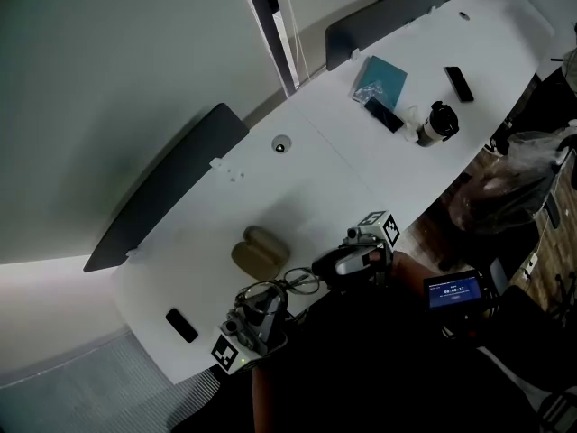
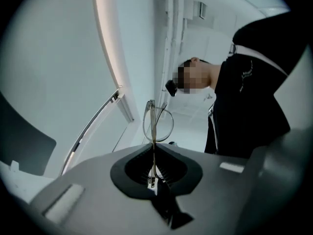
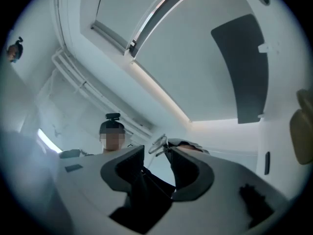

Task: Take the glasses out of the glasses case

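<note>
Thin metal wire is all there is to grip here: the glasses (image 2: 157, 124) are out of the glasses case (image 1: 260, 250) and up in the air over the near edge of the white table (image 1: 361, 170), between the two tools. The tan case sits on the table just beyond them, on the far side, and looks closed

The left gripper (image 1: 269, 300) has its jaws pinched together on the frame, edge-on, with one round lens rim standing up past the tips. The right gripper (image 3: 156, 168) stands wide open; a bit of the frame shows just beyond its tips, and what may be a temple arm runs down between the jaws, but the pads press on nothing

So it's a one-sided hold, and that's the worry. With such a narrow pinch on slick wire, the glasses could swivel in the jaws or slide out altogether, and from this spot they could just as well miss the table and go to the floor. Squeeze harder and the frame may bend. The open right jaws are close too: a careless swing could hook the temple arm and wrench the glasses out of the left's grip
</note>
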`<act>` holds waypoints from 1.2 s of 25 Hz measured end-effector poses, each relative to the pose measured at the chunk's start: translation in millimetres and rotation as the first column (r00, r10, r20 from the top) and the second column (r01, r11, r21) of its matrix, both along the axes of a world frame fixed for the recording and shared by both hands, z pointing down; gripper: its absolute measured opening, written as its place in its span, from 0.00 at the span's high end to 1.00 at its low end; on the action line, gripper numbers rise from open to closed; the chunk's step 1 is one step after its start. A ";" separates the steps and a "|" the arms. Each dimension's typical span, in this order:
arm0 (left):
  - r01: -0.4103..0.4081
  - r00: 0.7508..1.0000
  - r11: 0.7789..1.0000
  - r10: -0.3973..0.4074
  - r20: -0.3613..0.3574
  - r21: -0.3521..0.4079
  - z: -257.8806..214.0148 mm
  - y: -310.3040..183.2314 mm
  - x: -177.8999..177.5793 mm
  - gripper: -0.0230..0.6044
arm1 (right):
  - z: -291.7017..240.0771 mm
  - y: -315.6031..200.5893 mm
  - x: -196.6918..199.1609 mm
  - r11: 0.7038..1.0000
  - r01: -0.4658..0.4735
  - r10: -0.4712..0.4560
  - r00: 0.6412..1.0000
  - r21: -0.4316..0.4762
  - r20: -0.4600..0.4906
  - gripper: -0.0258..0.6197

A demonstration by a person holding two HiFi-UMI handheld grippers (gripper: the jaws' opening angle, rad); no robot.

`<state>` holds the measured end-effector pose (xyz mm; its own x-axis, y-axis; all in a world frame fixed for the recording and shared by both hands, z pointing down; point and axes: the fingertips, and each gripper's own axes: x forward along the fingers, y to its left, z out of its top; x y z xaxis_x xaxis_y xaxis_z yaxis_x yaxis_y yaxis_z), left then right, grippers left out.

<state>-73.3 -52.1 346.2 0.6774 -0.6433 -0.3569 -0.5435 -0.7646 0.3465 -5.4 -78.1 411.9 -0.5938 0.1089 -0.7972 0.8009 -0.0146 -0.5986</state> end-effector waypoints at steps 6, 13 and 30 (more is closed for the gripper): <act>-0.094 0.984 0.995 0.095 -0.147 0.019 -10.5 13.4 -1.3 0.95 | -42.4 17.2 -14.0 0.991 0.039 -0.049 0.996 0.127 0.080 0.71; 0.050 0.940 0.995 -0.074 -0.332 -0.082 25.1 3.1 -42.9 0.96 | -30.0 33.2 -48.8 0.866 -0.104 0.154 0.986 0.488 -0.063 0.71; -0.067 0.687 0.920 -0.238 -0.687 -0.386 127.6 -22.7 -75.3 0.96 | 55.9 25.6 -77.8 0.434 -0.040 0.538 0.813 0.900 -0.223 0.71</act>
